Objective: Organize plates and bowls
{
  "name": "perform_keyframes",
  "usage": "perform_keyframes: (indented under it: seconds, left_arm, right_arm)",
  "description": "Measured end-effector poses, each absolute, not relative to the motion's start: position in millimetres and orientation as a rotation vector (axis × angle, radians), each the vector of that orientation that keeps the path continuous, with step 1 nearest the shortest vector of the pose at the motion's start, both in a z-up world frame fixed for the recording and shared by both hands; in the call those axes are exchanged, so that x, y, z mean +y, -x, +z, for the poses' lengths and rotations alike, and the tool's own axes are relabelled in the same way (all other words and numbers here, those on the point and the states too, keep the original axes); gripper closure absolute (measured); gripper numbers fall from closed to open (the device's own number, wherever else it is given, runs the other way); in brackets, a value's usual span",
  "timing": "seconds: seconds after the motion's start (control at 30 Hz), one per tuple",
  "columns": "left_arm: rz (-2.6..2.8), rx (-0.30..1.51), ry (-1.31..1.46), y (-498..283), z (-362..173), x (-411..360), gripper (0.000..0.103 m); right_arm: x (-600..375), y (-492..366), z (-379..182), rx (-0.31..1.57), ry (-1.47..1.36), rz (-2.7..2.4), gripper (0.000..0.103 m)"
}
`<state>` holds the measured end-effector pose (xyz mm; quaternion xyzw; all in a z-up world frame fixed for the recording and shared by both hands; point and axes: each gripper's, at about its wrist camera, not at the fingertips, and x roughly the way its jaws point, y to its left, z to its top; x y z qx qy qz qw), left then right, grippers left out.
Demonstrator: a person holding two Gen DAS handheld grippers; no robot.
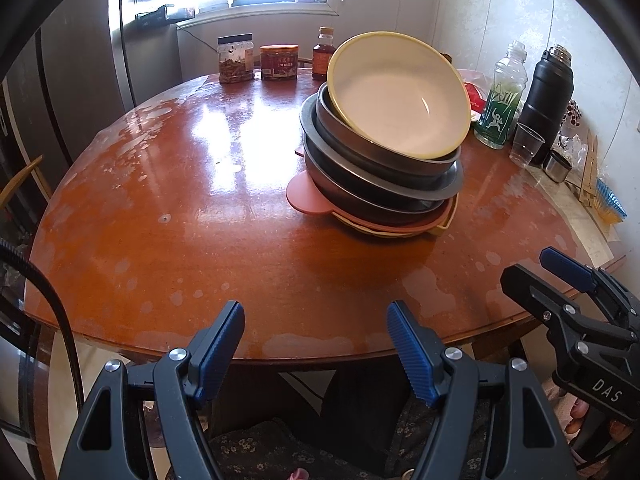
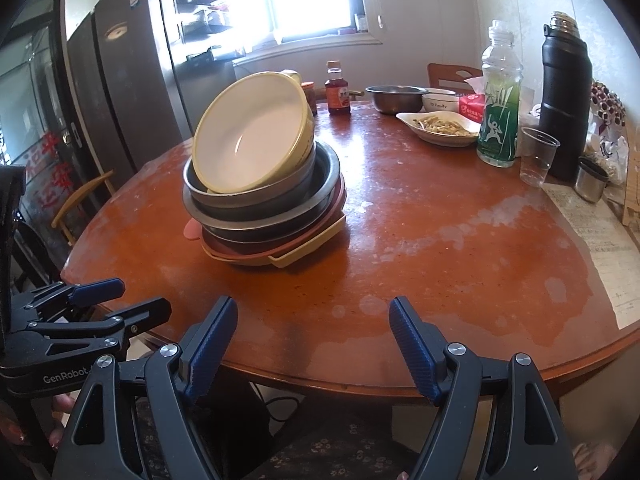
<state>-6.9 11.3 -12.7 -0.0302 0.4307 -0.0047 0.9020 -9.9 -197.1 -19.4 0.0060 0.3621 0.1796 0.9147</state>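
A stack of dishes stands on the round wooden table [image 1: 168, 216] [image 2: 440, 240]. On top leans a yellow bowl [image 1: 398, 92] [image 2: 256, 136] with a white inside, tilted toward me. Under it sit grey metal bowls [image 1: 384, 176] [image 2: 264, 204], then a pink plate [image 1: 308, 196] [image 2: 192, 230] and a yellow plate [image 2: 296, 250] at the bottom. My left gripper [image 1: 316, 320] hangs open and empty over the table's near edge, well short of the stack. My right gripper [image 2: 314, 316] is open and empty too, near the edge, right of the stack. Each gripper shows in the other's view: the right gripper [image 1: 560, 268], the left gripper [image 2: 108, 296].
At the back left stand two jars [image 1: 236, 60] [image 1: 279, 62] and a sauce bottle [image 2: 338, 90]. Right side: a green-label bottle [image 2: 500, 96], a black flask [image 2: 564, 96], a plastic cup [image 2: 536, 156], a steel cup [image 2: 591, 180]. A metal bowl [image 2: 394, 98], a white bowl [image 2: 438, 102] and a plate of food [image 2: 440, 128] sit far back.
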Motion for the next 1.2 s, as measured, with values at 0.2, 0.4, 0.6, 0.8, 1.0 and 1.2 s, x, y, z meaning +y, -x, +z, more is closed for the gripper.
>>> perform_keyframes:
  seconds: [0.2, 0.4, 0.6, 0.8, 1.0, 1.2]
  left_arm:
    - [-0.009, 0.887, 0.056, 11, -11, 8, 0.03]
    - [-0.003, 0.882, 0.058, 13, -11, 8, 0.03]
    - [0.001, 0.875, 0.058, 17, -9, 8, 0.03]
    - [0.005, 0.869, 0.059, 20, -8, 8, 0.03]
    - [0.008, 0.867, 0.056, 23, -7, 8, 0.03]
    - [0.012, 0.865, 0.052, 24, -5, 8, 0.03]
  right_arm:
    - [-198, 16, -17, 0.733, -0.009, 0.375, 0.024]
    - [-197, 20, -14, 0.725, 0.0, 0.375, 0.024]
    - [-198, 22, -12, 0.717, 0.001, 0.374, 0.024]
    - [-198, 24, -10, 0.708, 0.003, 0.378, 0.024]
    - [-197, 26, -8, 0.703, 0.004, 0.378, 0.024]
    - [-198, 28, -6, 0.695, 0.003, 0.38, 0.024]
